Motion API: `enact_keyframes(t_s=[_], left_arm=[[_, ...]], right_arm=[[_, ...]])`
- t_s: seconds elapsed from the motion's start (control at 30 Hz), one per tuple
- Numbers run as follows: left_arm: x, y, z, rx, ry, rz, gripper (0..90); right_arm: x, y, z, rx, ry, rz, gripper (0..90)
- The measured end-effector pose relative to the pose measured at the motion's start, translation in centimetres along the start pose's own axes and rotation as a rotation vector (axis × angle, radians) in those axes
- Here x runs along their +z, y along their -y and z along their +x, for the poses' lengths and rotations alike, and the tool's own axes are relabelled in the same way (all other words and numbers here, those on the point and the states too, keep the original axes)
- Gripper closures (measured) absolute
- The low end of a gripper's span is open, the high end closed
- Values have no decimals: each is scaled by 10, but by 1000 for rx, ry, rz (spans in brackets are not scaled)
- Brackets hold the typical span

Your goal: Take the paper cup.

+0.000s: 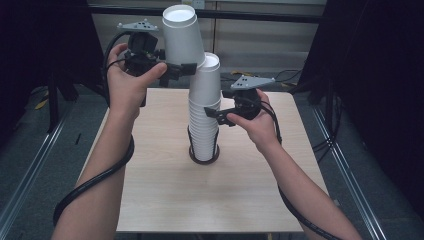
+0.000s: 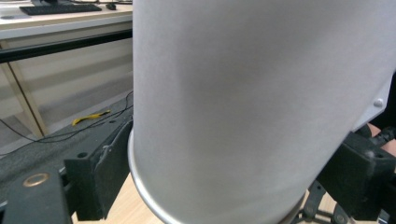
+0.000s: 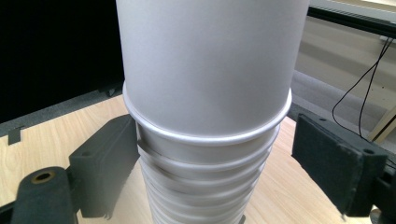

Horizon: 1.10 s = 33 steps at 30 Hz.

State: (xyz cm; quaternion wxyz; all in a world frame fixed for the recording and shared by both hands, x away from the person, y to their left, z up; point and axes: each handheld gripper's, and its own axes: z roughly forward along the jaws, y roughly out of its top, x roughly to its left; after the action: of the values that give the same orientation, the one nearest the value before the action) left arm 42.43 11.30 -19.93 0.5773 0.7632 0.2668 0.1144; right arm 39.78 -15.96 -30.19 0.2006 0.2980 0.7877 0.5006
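Plain white paper cup (image 1: pixel 183 36), upside down; unmarked.

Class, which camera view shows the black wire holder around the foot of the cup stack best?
The high view: the black wire holder rings the base of the cup stack on the table. The left gripper view catches a corner; the right gripper view barely any.

Your light wood desk (image 1: pixel 165 200) carries one black wire holder (image 1: pixel 204 159) near its centre, with the upside-down white cup stack (image 1: pixel 204 125) standing in it.
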Motion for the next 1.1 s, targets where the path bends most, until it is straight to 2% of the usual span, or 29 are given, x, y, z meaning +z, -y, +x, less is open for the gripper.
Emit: enact_keyframes(t_s=[0.2, 0.4, 0.83, 1.1], left_arm=[[-13, 5, 3, -10, -19, -16, 124], [-28, 16, 9, -5, -41, 4, 129], [-42, 51, 21, -38, -72, 51, 130], [-48, 64, 24, -38, -80, 78, 133]], right_arm=[[0, 1, 0, -1, 0, 2, 141], [0, 2, 0, -3, 1, 2, 142], [-6, 7, -1, -8, 1, 14, 145], [-11, 16, -2, -6, -10, 8, 144]])
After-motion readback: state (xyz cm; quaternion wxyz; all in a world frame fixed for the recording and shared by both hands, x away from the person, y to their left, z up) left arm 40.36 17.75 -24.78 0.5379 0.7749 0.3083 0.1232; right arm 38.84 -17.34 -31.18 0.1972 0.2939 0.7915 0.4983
